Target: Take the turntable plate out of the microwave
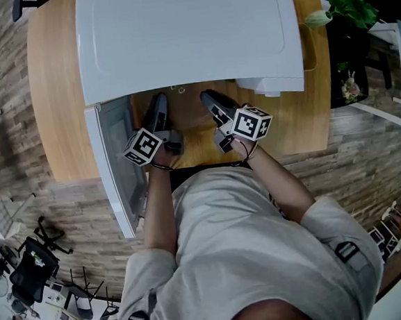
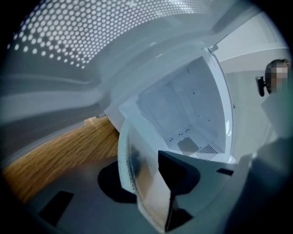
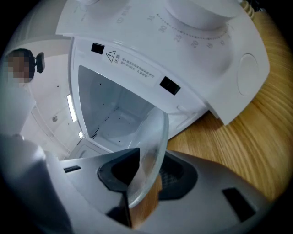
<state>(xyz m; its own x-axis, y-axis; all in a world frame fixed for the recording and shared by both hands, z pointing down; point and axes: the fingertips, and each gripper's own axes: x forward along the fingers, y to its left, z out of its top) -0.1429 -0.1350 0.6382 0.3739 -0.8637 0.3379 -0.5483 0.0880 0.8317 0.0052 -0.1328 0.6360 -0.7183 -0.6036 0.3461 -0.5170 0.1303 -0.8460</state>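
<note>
1. Turntable plate [image 2: 139,169]: we find the clear glass disc standing on edge just in front of the open microwave [image 1: 182,32], outside its cavity [image 2: 192,105]. Wood grain of the table [image 1: 55,99] shows through the glass.
2. Left gripper [image 2: 142,178]: its jaws stand partly apart, with the plate's rim between them. We read both dark pads as pressed on the glass, one on each face, so this gripper has hold of the plate.
3. Right gripper [image 3: 151,171]: its jaws are likewise partly apart, and they grip the opposite rim of the same plate [image 3: 153,146]. The near jaw lies against one face, and the ribbed pad backs the other.
4. In the head view we see both grippers side by side at the microwave's mouth. The left gripper [image 1: 158,114] and the right gripper [image 1: 213,106] both point into the opening, under the white top.
5. Door [image 1: 113,163]: it is swung fully open at the person's left, beside the left gripper.
6. Control panel [image 3: 197,27]: its dial sits above and to the right of the cavity in the right gripper view.
</note>
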